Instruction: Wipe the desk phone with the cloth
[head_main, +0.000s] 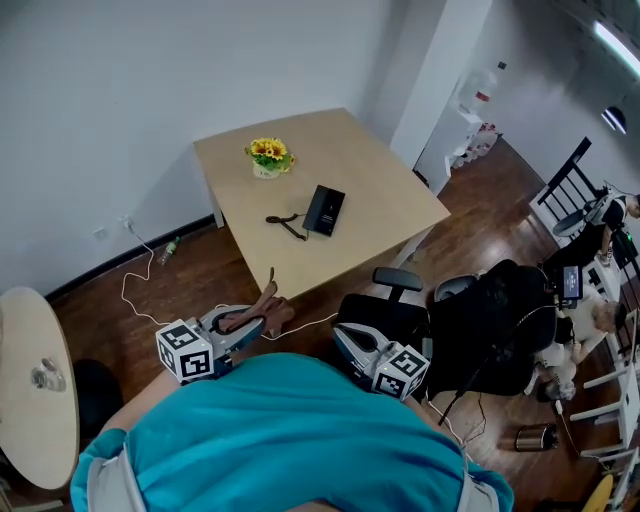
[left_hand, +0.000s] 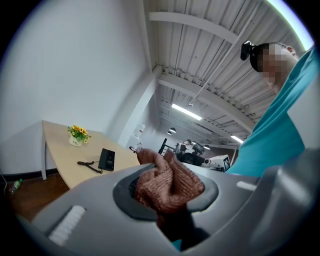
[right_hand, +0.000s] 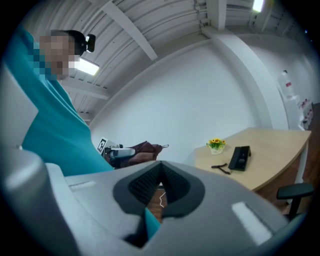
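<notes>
Teal shirt (head_main: 290, 430) filled the bottom of the head view, with both grippers held close against it. Left gripper (left_hand: 165, 192) was clamped on a bunched brown cloth (left_hand: 167, 182), probably gripped so that a loose fold stuck out ahead for wiping. Right gripper (right_hand: 160, 192) carried nothing, its jaws drawn narrow with only a slit between them, likely kept free to steady things. Well apart from both, the black desk phone (head_main: 324, 210) lay on the wooden table (head_main: 390, 170), near a pot of yellow flowers (head_main: 268, 157). Wiping had not begun; I judged the step in hand to be carrying the cloth over to the phone.
</notes>
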